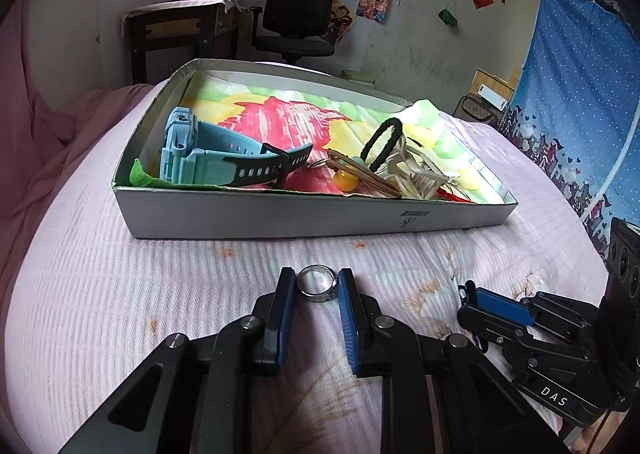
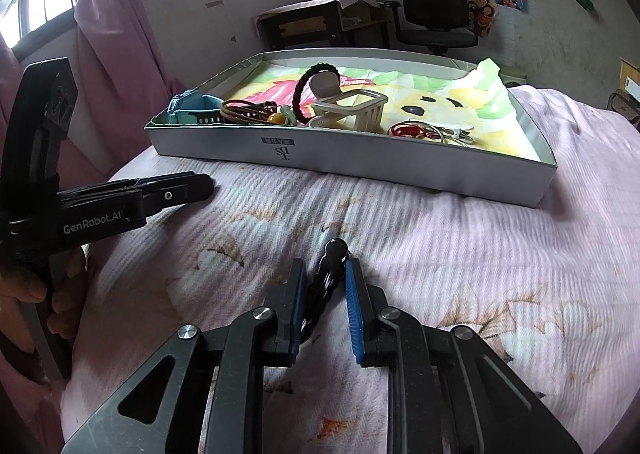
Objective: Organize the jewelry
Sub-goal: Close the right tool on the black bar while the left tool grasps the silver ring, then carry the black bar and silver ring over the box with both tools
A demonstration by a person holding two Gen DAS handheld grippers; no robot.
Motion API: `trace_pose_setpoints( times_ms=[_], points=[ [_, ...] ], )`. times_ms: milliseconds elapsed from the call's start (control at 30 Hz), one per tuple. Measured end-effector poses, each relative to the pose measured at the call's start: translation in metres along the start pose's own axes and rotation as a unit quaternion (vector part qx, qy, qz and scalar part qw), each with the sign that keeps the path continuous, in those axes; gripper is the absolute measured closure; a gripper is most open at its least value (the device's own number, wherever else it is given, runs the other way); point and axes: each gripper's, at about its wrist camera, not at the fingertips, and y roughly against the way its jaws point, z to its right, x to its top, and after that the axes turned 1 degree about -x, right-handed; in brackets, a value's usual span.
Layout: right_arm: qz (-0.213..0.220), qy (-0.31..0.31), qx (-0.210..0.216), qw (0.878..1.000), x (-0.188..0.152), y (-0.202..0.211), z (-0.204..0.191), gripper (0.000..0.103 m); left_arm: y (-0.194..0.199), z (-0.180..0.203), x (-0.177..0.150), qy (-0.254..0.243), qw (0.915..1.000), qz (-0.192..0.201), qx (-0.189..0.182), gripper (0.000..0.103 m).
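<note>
1. Already clamped: left gripper (image 1: 318, 286) on a silver ring (image 1: 317, 285), right gripper (image 2: 326, 280) on a black braided hair tie (image 2: 329, 274), both low over the pink bedspread (image 1: 160, 274).
2. Lay straight ahead on the far side of both: the open box (image 2: 360, 170), long axis left to right, watch (image 1: 188, 158) and clips already inside.
3. Sat about equally near, both angled down, right one beside the left.
4. Judged next: lift, carry forward over the near wall.

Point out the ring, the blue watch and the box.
ring (image 1: 317, 283): left wrist view, on its silver band.
blue watch (image 1: 188, 158): left wrist view, on its case.
box (image 1: 280, 216): left wrist view, on its near wall.
</note>
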Motion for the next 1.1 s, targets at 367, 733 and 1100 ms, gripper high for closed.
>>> trace_pose_setpoints(
  times_ms=[367, 733, 1100],
  points=[
    [0.009, 0.002, 0.004, 1.000, -0.001, 0.001, 0.001, 0.091, 0.000, -0.001, 0.000, 0.003, 1.0000, 0.001, -0.003, 0.083],
    [0.032, 0.005, -0.002, 0.999, -0.003, 0.009, -0.001, 0.091, 0.013, 0.004, -0.001, -0.003, 0.9998, 0.020, 0.001, 0.083],
    [0.070, -0.007, -0.002, 0.998, 0.001, 0.027, 0.003, 0.091, 0.036, 0.013, 0.004, -0.004, 0.9978, 0.063, -0.021, 0.083]
  ],
)
